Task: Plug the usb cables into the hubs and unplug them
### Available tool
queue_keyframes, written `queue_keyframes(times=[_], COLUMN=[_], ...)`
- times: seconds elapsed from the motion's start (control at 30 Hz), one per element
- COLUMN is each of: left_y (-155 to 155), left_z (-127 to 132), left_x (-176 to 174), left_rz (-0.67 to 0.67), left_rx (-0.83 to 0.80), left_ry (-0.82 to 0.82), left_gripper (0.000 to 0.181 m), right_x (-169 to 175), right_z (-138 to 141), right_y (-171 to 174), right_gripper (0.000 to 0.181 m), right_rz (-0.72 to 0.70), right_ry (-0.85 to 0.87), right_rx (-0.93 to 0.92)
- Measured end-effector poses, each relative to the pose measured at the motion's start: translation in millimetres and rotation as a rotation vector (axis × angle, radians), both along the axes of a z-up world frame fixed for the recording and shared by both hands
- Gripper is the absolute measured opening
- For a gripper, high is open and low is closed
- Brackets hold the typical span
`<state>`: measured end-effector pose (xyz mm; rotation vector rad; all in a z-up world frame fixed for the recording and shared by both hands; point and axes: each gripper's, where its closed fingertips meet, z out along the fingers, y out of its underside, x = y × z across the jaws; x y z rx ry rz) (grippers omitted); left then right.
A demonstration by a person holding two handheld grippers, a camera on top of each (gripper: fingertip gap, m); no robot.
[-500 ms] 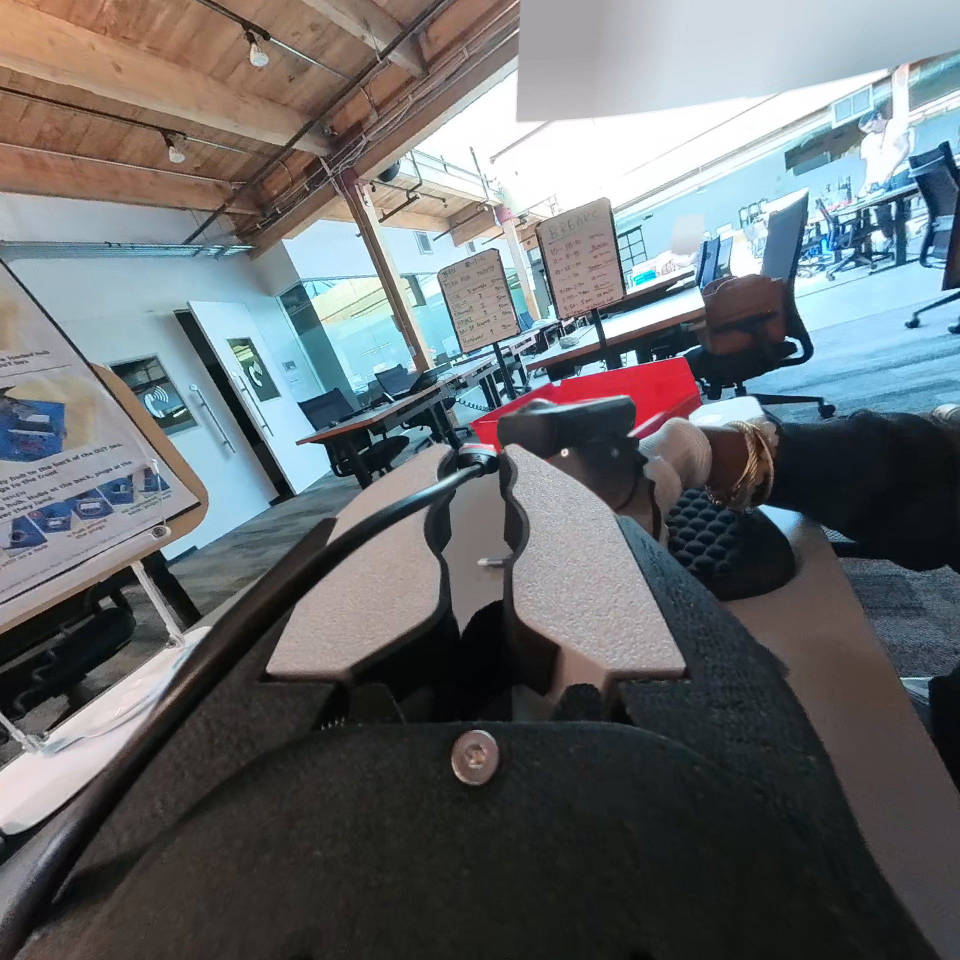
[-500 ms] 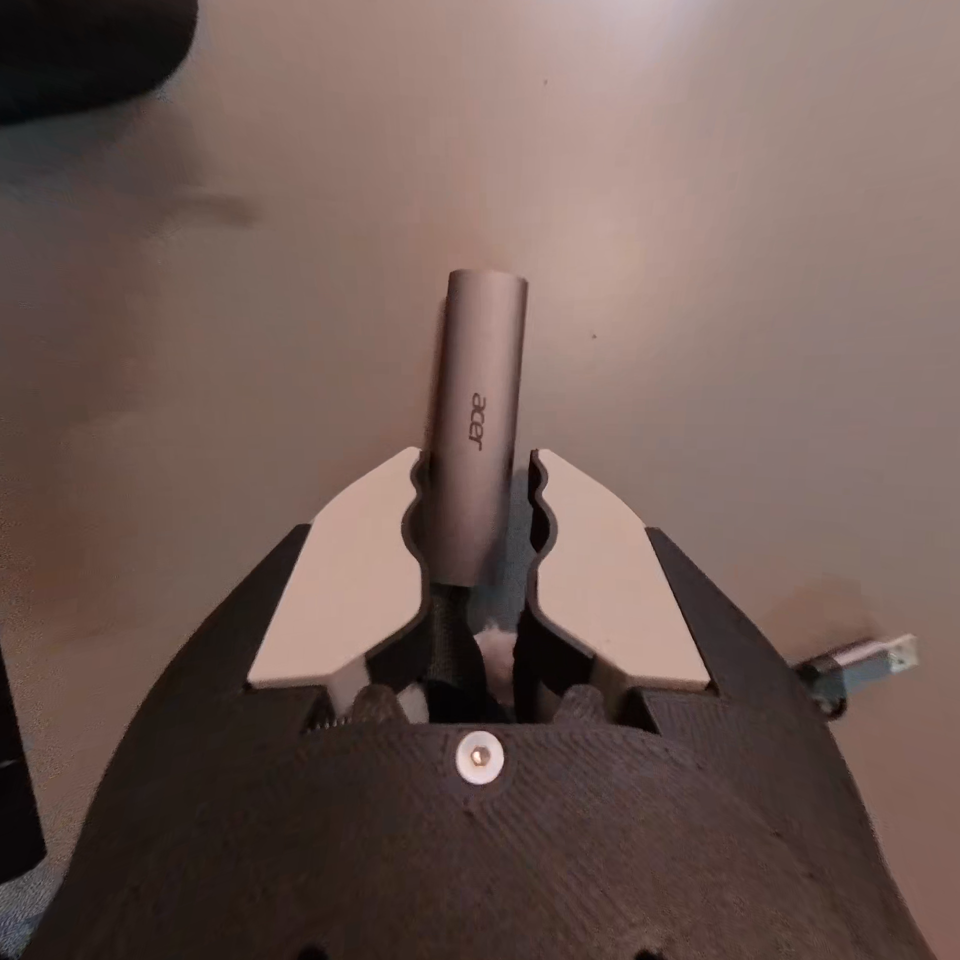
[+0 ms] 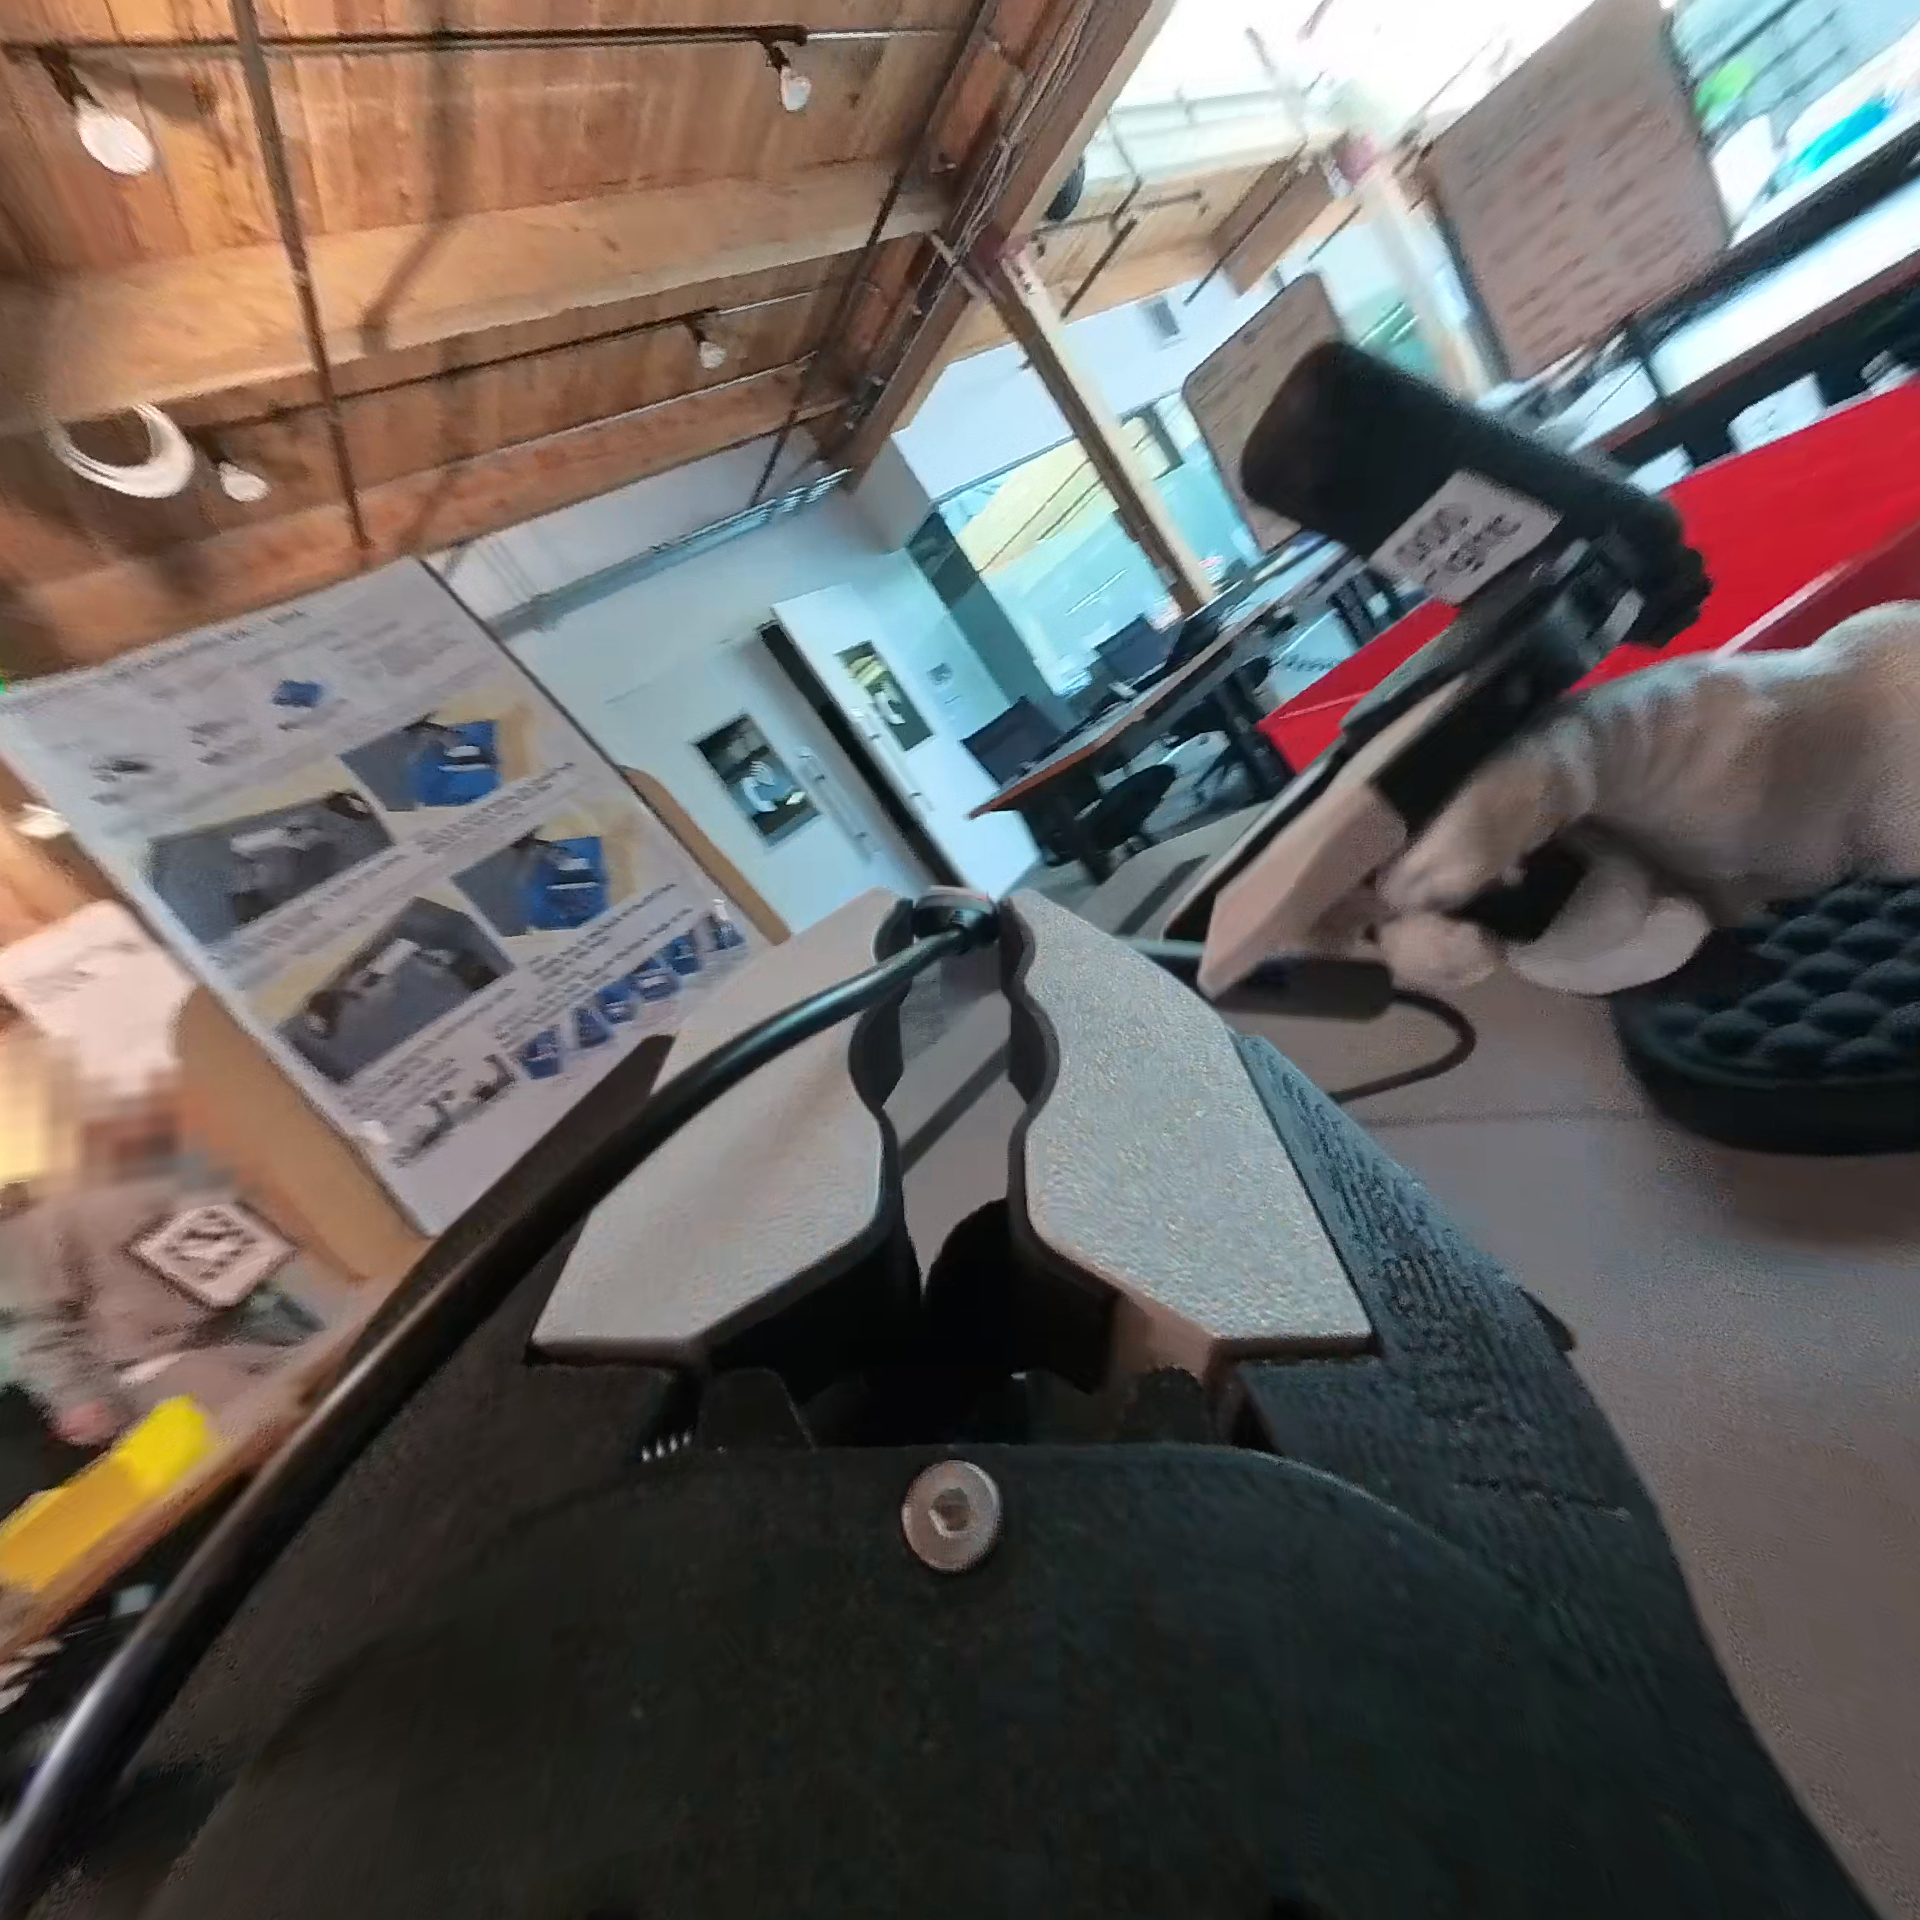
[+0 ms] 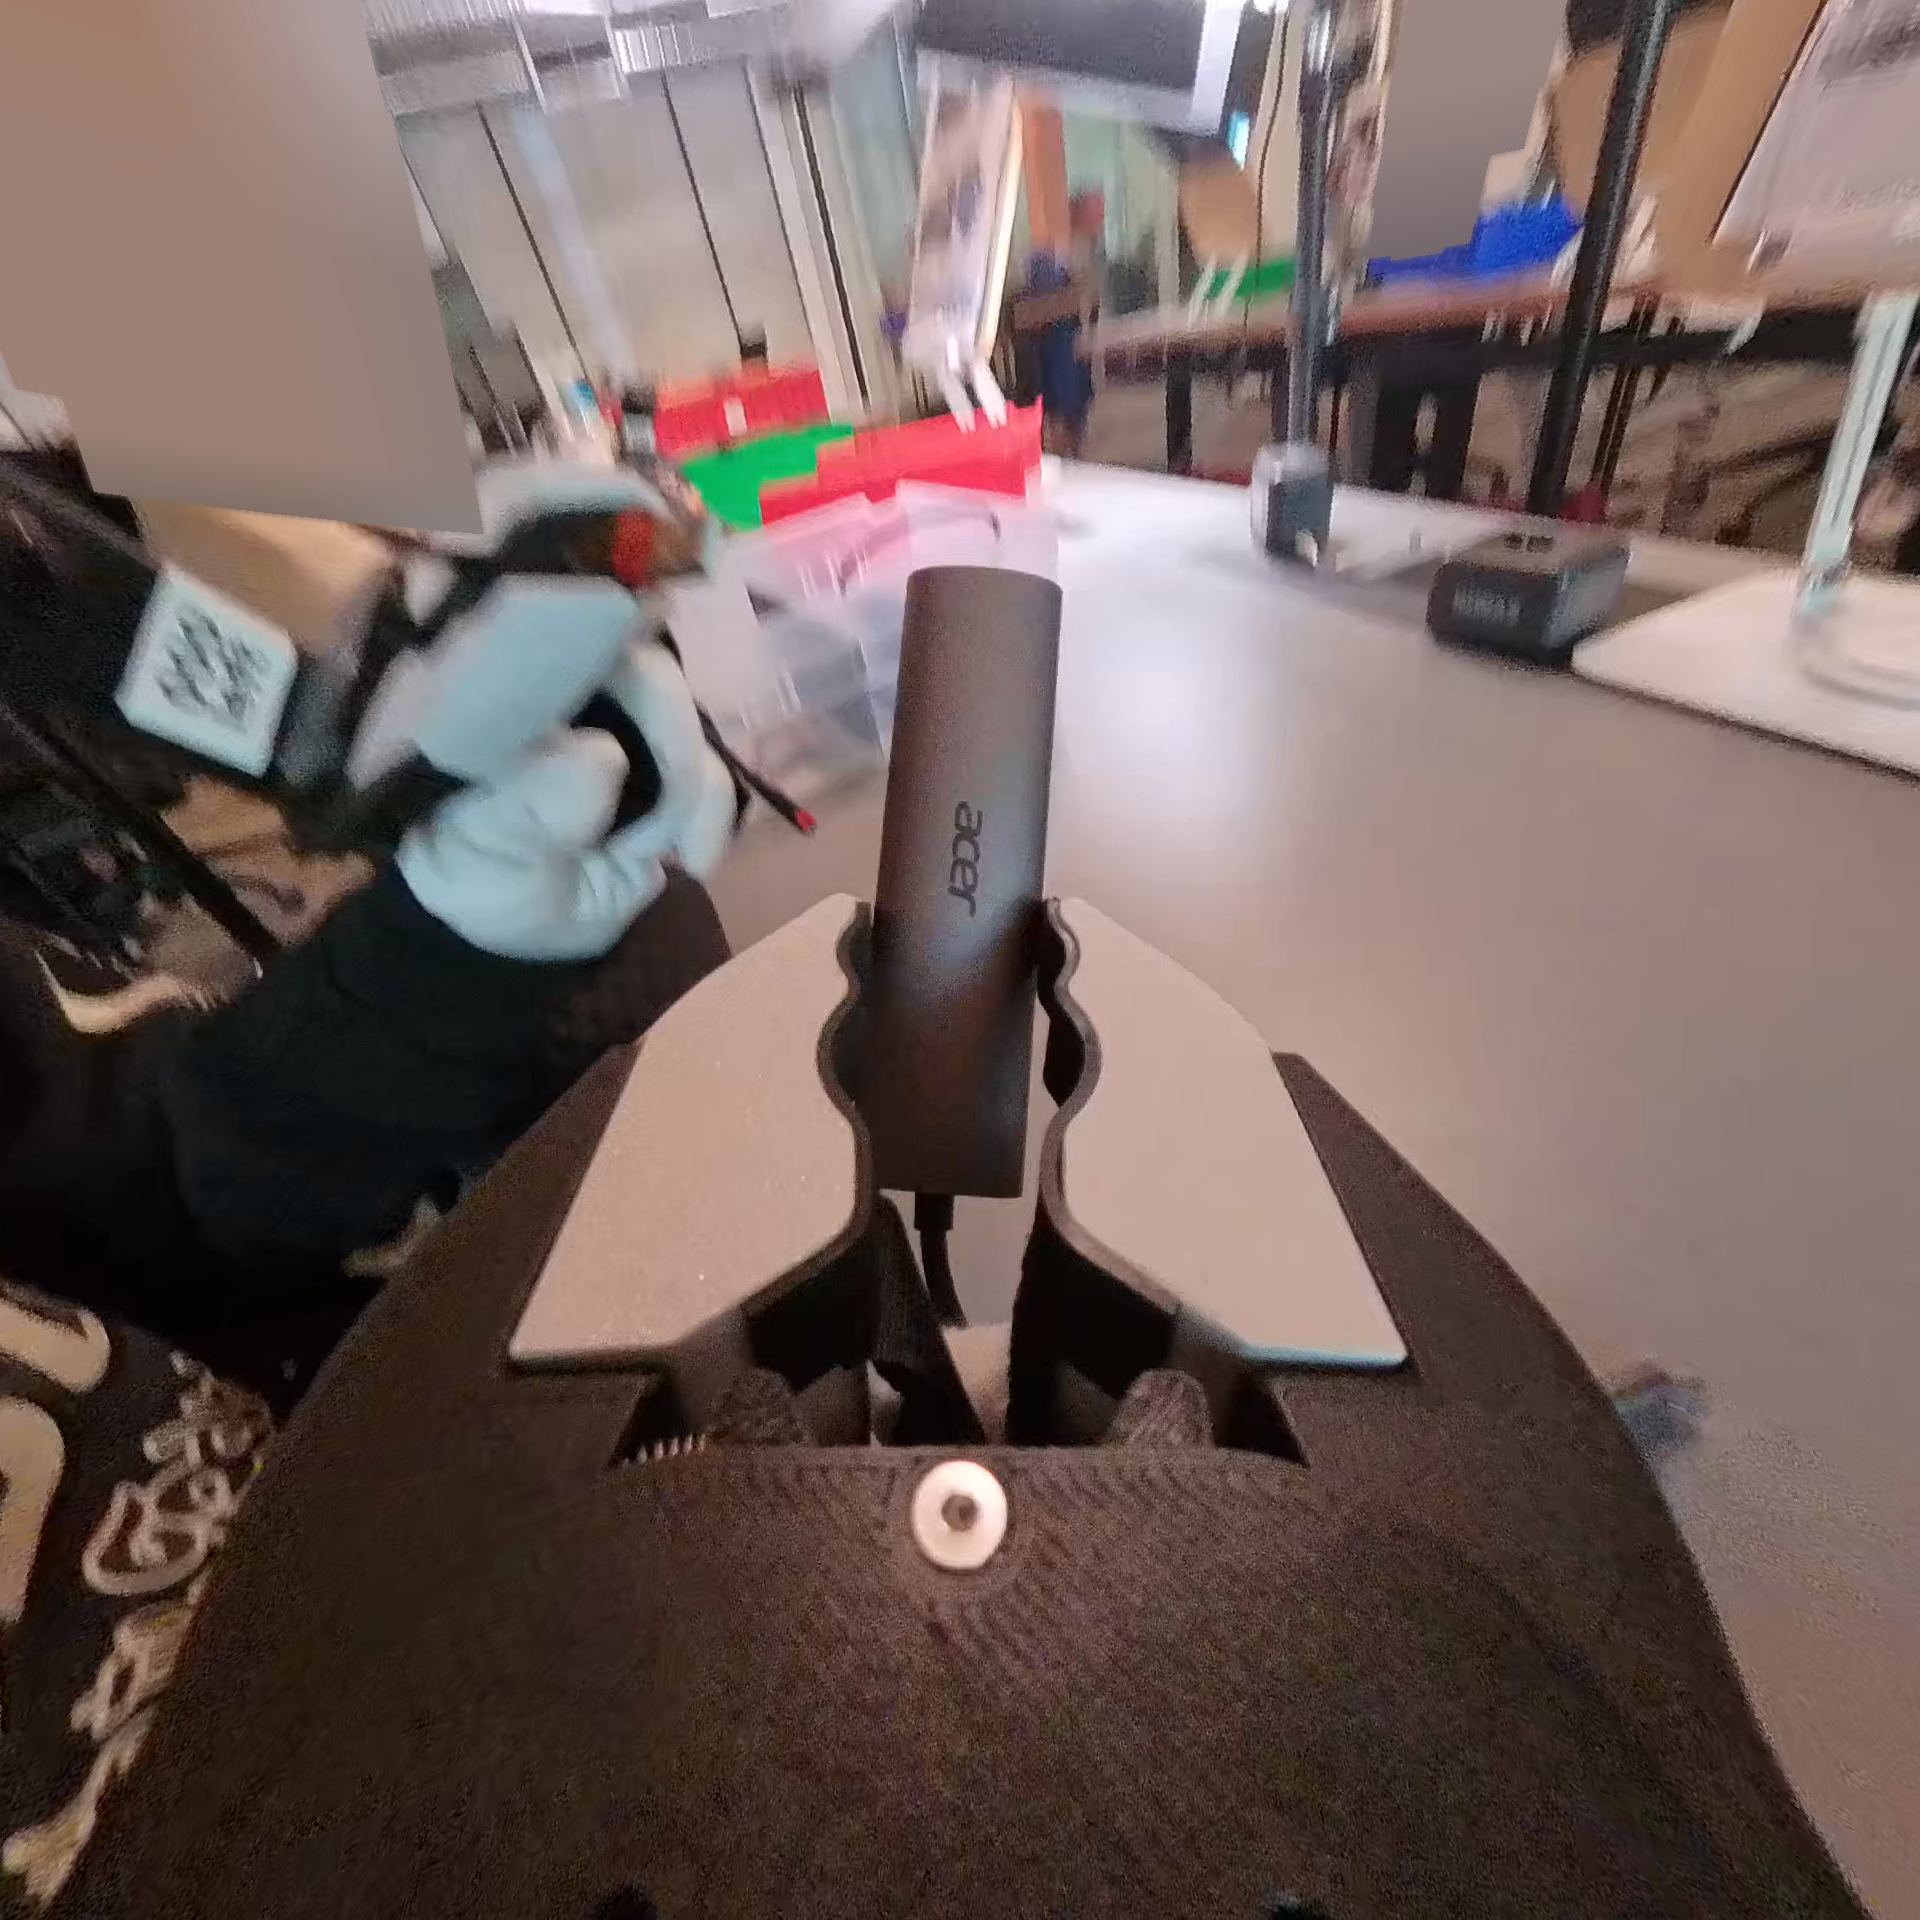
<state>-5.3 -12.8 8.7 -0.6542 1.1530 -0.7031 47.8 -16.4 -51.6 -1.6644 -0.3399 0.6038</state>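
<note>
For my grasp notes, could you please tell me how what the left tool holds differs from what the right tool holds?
The left tool pinches a thin, flexible black cable at its very tips; the right tool clamps a thick, rigid grey hub deeper between its fingers. The cable trails back over the left finger, while the hub sticks straight out past the tips. Both tools are shut on their loads.

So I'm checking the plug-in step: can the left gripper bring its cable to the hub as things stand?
Probably yes. The left gripper pinches the black cable, the right gripper holds the grey hub up, and nothing shows between them. The hub's ports aren't visible.
</note>
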Motion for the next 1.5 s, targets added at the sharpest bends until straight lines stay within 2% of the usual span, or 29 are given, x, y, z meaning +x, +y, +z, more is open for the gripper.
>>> queue_keyframes(times=[0.1,0.17,0.27,0.33,0.5,0.6,0.83,1.03,1.3,1.43,1.5], left_y=[-5,-8,-15,-26,-29,-33,-32,-41,-38,-40,-37], left_z=[4,8,15,17,15,17,17,20,17,18,17], left_x=[-1,-4,-9,-11,-8,-10,-11,-14,-12,-12,-11], left_rz=[0.062,0.091,0.101,0.089,0.122,0.098,0.101,0.031,0.060,0.025,0.028], left_rx=[0.083,0.106,0.137,0.212,0.287,0.290,0.288,0.295,0.310,0.291,0.280], left_ry=[-0.030,-0.063,-0.117,-0.141,-0.128,-0.150,-0.151,-0.183,-0.165,-0.172,-0.162], left_gripper=[0.015,0.015,0.015,0.015,0.014,0.015,0.015,0.015,0.015,0.015,0.015], right_x=[-4,-8,-19,-28,-31,-31,-34,-38,-36,-38,-37], right_z=[28,40,52,57,64,63,64,64,64,60,59], right_y=[-3,-6,-12,-16,-22,-23,-25,-29,-29,-30,-29], right_gripper=[0.030,0.030,0.030,0.030,0.030,0.030,0.030,0.031,0.030,0.031,0.031], right_rz=[-0.079,-0.141,-0.239,-0.264,-0.284,-0.283,-0.221,-0.171,-0.192,-0.113,-0.125], right_ry=[0.058,0.024,-0.168,-0.283,-0.400,-0.441,-0.408,-0.411,-0.459,-0.381,-0.390], right_rx=[0.123,0.198,0.317,0.361,0.396,0.392,0.413,0.417,0.423,0.387,0.388])
